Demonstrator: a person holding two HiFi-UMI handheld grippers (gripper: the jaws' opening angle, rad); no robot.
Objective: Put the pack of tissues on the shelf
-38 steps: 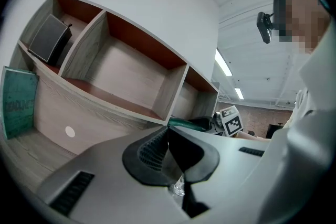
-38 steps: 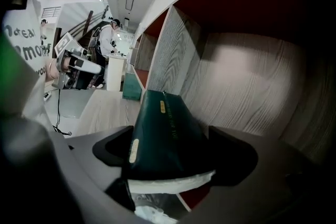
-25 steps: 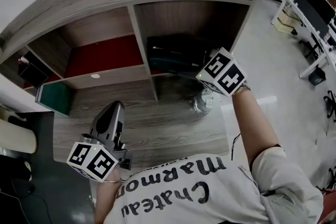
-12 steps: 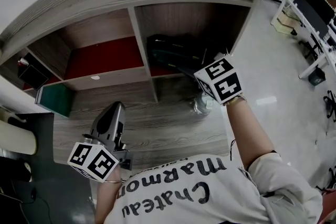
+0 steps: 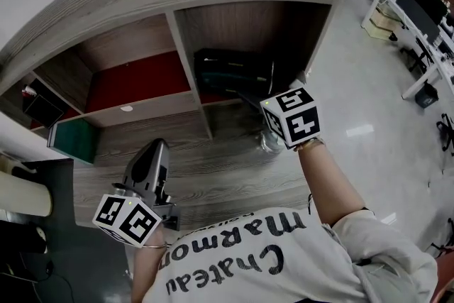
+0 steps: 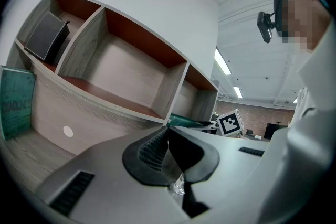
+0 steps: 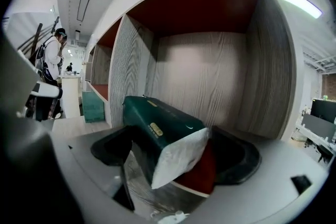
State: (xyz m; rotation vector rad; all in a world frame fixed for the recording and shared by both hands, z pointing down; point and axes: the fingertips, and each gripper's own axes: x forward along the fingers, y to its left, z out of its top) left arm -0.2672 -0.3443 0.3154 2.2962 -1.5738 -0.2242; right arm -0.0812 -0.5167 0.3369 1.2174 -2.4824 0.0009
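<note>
Over the last second the right gripper (image 7: pixel 176 141) has drawn back from the shelf (image 5: pixel 181 46) toward us, and its marker cube (image 5: pixel 291 117) now sits lower and nearer our body in the head view, while the left gripper (image 6: pixel 168 139) has stayed where it was over the wooden counter (image 5: pixel 213 174). In the right gripper view the jaws stand wide apart, one dark pad on each side, and they clamp nothing. The pack of tissues (image 7: pixel 157 128) shows between them but farther in, lying on the red floor of the compartment, its white end turned toward us and reaching about to the front edge of that floor. We cannot tell whether either pad brushes it. The head view puts the pack (image 5: pixel 230 71) in the right-hand compartment, against the left side near the divider. The left gripper's jaws are pressed together with nothing between them. A clear container (image 5: pixel 272 140) stands on the counter just below the right gripper, and a green panel (image 5: pixel 74 142) leans at the far left. We judge the placing itself done. What remains seems to be only pulling the right gripper clear, perhaps after nudging the pack deeper.
</note>
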